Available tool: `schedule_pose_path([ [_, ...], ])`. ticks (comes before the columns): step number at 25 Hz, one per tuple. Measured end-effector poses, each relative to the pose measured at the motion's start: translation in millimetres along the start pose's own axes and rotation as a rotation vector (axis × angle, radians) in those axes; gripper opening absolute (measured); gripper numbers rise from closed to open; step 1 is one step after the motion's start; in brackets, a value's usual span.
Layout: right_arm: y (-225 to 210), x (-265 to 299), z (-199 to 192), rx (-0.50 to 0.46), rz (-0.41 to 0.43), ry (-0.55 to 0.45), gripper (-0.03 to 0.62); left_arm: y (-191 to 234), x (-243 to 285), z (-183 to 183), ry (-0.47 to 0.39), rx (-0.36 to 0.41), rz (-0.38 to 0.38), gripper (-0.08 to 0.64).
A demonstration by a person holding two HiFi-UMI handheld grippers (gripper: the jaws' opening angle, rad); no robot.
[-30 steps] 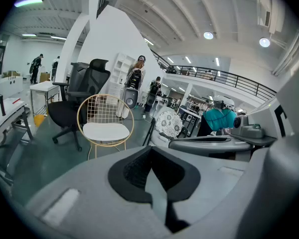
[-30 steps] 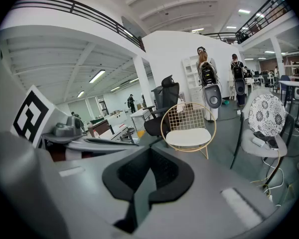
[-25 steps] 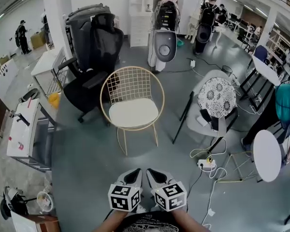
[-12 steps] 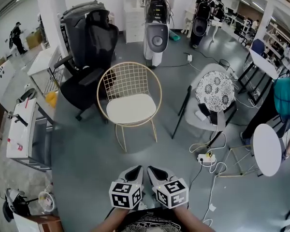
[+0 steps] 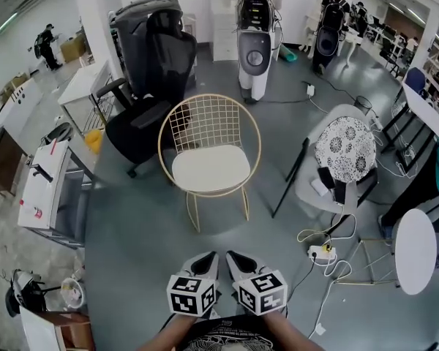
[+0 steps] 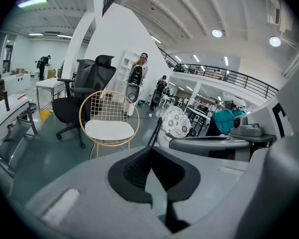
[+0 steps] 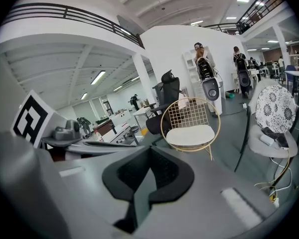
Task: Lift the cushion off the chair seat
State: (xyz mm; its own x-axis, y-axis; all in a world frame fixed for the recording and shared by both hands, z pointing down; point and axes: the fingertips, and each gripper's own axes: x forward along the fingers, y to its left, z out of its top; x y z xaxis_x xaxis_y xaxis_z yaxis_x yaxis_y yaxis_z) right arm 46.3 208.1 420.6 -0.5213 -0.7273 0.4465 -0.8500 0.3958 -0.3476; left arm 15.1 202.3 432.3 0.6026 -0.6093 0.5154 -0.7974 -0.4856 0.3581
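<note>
A white cushion point(image 5: 211, 168) lies flat on the seat of a gold wire chair point(image 5: 212, 121) in the middle of the floor. My left gripper point(image 5: 205, 260) and right gripper point(image 5: 238, 259) are held side by side low at the front. They point at the chair and stay well short of it, over bare floor. Both are shut with nothing between the pads. In the left gripper view the cushion point(image 6: 109, 130) shows left of centre beyond the closed jaws. In the right gripper view the cushion point(image 7: 191, 134) sits right of centre on the chair point(image 7: 189, 114).
A black office chair point(image 5: 150, 72) stands behind the wire chair on the left. A grey chair with a patterned cushion point(image 5: 345, 148) is to the right, with a power strip and cables point(image 5: 323, 253) on the floor. White desks point(image 5: 44, 185) line the left; a round table point(image 5: 415, 251) is far right.
The head view has swung a little, so the chair sits slightly further right. Both grippers have edged forward toward the chair, still side by side and shut.
</note>
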Motion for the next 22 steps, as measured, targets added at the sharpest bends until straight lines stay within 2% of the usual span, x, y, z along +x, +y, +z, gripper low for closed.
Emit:
schedule_pose_path([
  [6, -41, 18, 19, 0.009, 0.056, 0.023, -0.002, 0, 43, 20, 0.0, -0.043, 0.044, -0.011],
  [22, -123, 49, 55, 0.038, 0.188, 0.086, -0.002, -8, 123, 56, 0.026, -0.08, 0.165, -0.009],
])
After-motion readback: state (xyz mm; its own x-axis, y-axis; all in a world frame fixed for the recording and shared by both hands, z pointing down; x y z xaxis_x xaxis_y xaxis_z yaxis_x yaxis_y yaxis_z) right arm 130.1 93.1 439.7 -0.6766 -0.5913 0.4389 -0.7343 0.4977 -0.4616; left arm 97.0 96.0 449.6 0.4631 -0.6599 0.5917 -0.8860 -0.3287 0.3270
